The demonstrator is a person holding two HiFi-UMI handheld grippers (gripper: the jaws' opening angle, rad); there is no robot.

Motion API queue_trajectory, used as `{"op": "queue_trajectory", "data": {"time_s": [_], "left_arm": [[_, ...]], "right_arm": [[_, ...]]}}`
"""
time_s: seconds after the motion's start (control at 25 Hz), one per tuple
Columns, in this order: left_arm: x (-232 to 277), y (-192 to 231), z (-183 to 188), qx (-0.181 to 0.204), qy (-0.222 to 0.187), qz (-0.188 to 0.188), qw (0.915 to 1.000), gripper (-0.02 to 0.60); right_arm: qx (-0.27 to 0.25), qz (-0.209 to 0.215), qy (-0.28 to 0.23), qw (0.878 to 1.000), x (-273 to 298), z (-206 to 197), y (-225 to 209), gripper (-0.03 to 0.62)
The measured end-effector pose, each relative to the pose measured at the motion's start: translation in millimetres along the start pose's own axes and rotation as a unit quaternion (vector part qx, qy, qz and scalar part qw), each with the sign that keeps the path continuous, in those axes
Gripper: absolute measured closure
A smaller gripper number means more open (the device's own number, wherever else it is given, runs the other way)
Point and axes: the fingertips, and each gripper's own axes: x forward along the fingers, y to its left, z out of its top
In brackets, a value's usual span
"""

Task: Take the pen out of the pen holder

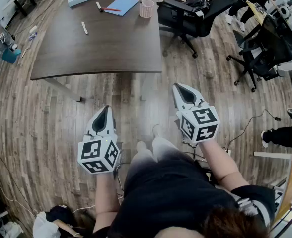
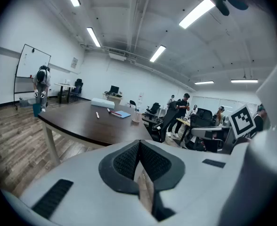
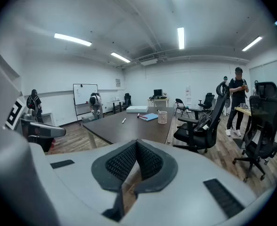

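both grippers hover over the wood floor at the dark table's [image 1: 101,43] 6 o'clock, well apart from it. left gripper [image 1: 105,110] jaws pressed together, nothing between. right gripper [image 1: 182,88] same, pads meeting, empty. pink mesh pen holder [image 1: 146,8] stands upright at the table's far 1 o'clock corner, blue notebook [image 1: 122,5] just beside at its 9 o'clock, red pen [image 1: 111,9] lying there. holder's contents too small to tell
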Motion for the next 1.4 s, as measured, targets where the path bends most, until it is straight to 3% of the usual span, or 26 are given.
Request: {"op": "queue_trajectory", "data": {"time_s": [0.48,1.08,1.4], "left_arm": [[57,-36,23,-0.003,-0.008,0.013,0.9999,0.554],[153,-76,41,-0.003,0.006,0.033,0.9994,0.554],[169,-80,43,-0.004,0.010,0.047,0.9988,0.554]], "right_arm": [[-0.005,0.017,-0.007,1.000,28,14,-61,0.576],[0.004,0.114,0.007,0.993,91,20,-117,0.574],[0.005,0.139,0.012,0.990,113,22,-127,0.528]]}}
